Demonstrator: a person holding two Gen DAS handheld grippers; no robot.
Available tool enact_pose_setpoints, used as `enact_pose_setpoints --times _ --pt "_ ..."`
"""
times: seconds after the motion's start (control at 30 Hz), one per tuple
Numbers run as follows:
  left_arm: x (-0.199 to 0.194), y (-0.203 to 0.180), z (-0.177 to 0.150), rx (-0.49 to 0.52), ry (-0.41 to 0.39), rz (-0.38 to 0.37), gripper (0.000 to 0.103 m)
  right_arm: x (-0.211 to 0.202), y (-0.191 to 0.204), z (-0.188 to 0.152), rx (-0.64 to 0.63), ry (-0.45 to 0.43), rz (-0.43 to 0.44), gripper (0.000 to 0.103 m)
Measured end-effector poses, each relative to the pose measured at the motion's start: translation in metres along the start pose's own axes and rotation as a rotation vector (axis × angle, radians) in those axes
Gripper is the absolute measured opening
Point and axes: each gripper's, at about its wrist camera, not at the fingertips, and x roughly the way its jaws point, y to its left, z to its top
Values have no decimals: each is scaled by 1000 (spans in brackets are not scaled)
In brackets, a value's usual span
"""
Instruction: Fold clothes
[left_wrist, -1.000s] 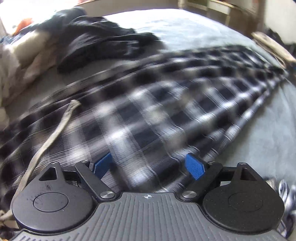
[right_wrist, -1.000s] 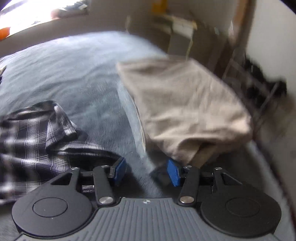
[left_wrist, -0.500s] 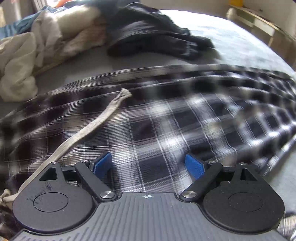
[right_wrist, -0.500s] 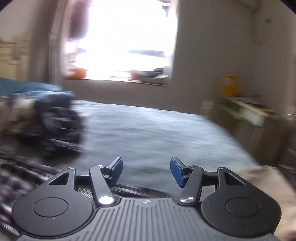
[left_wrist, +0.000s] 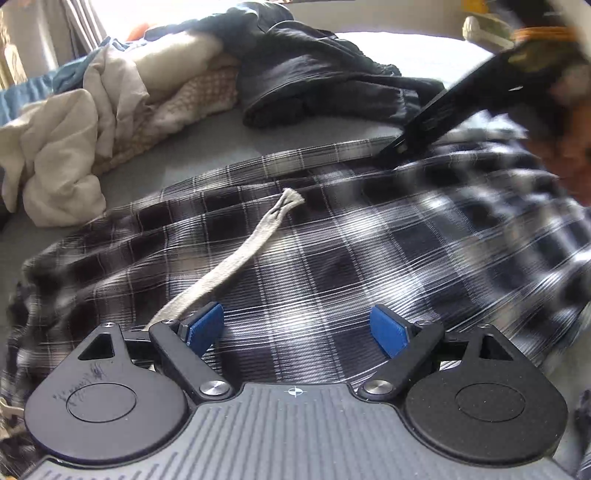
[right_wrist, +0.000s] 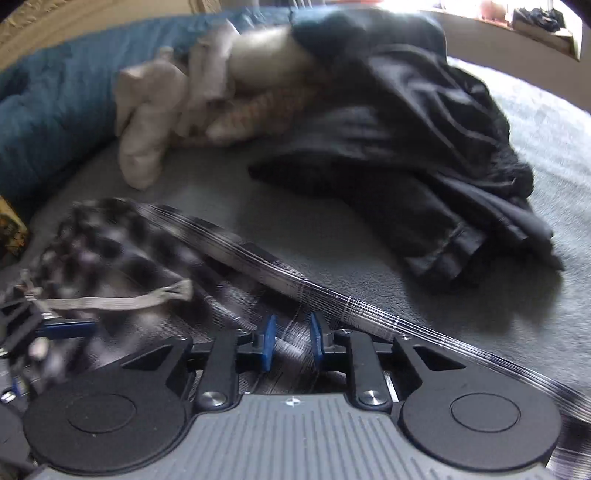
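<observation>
Grey bedding (left_wrist: 207, 155) covers the whole bed, and a blue quilt (right_wrist: 48, 110) is bunched along its far side, under a bright window. Spread across the near part of the bed lies the largest garment, a pair of black-and-white plaid trousers (left_wrist: 332, 258), laid mostly flat with some wrinkles near one end. Beyond it, apart from it on the grey cover, sits a heap of dark clothing (left_wrist: 317, 85), rumpled and partly folded over itself. Beside that heap is a pile of cream and white laundry (left_wrist: 74, 147), with a waffle-knit piece among it.

A pale drawstring (left_wrist: 240, 258) trails loose over the plaid cloth, its frayed end lying on the fabric.

Over the plaid trousers hovers the left gripper (left_wrist: 295, 330), its blue pads spread wide with nothing between them; the drawstring runs just past one pad. The right gripper (right_wrist: 291, 341) sits at the far edge of the plaid garment, and in the left wrist view its dark body reaches down onto that edge. Its jaws have just been closing and now stand close together with a narrow gap, a fold of plaid cloth lying between the blue pads. Whether the pads already press on the cloth I cannot tell, since that view is blurred.
</observation>
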Motion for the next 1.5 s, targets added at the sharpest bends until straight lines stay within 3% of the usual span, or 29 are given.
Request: enact_pose_setpoints --times 0.07,0.23,0.33,0.37,0.47,0.53,0.6,0.63,0.7,0.83,0.93,1.03,1.17,1.23,1.3,1.37,1.5 --pt "0 3 -2 4 -5 -2 88 19 -1 8 -3 -21 -21 11" --pt "-1 4 -5 41 -24 18 89 36 -12 33 50 -94 -61 10" --pt "-2 3 -5 52 -31 20 89 18 -12 39 38 -137 65 14" --pt "-1 3 -6 56 -31 20 89 12 -11 40 20 -147 120 20" --pt "0 3 -7 61 -33 20 89 15 2 40 -100 -83 189 55" --pt "2 1 -6 64 -34 23 89 25 13 35 -194 -26 172 53" --pt "2 0 -8 72 -41 28 89 32 22 31 -277 -4 142 31" --pt "3 0 -7 74 -43 32 89 29 25 31 -303 -29 127 3" --pt "5 0 -6 73 -42 38 90 25 25 33 -297 -94 85 3" --pt "9 -1 -6 65 -40 50 93 37 20 30 -257 -111 49 4" --pt "11 -1 -5 57 -39 58 94 33 19 32 -245 -152 5 18" --pt "12 -2 -4 42 -38 64 94 39 13 44 -218 -186 -96 20" --pt "11 -2 -3 34 -38 74 94 22 -3 49 -128 -189 75 21" --pt "9 -2 -2 36 -41 81 94 16 1 40 -164 -167 142 20" --pt "9 -1 -1 37 -43 93 94 17 -1 31 -182 -146 98 20" --pt "8 0 2 33 -46 102 94 18 -17 24 -144 -174 -27 20" --pt "6 0 11 20 -59 104 94 -35 -101 2 132 -319 3 20"
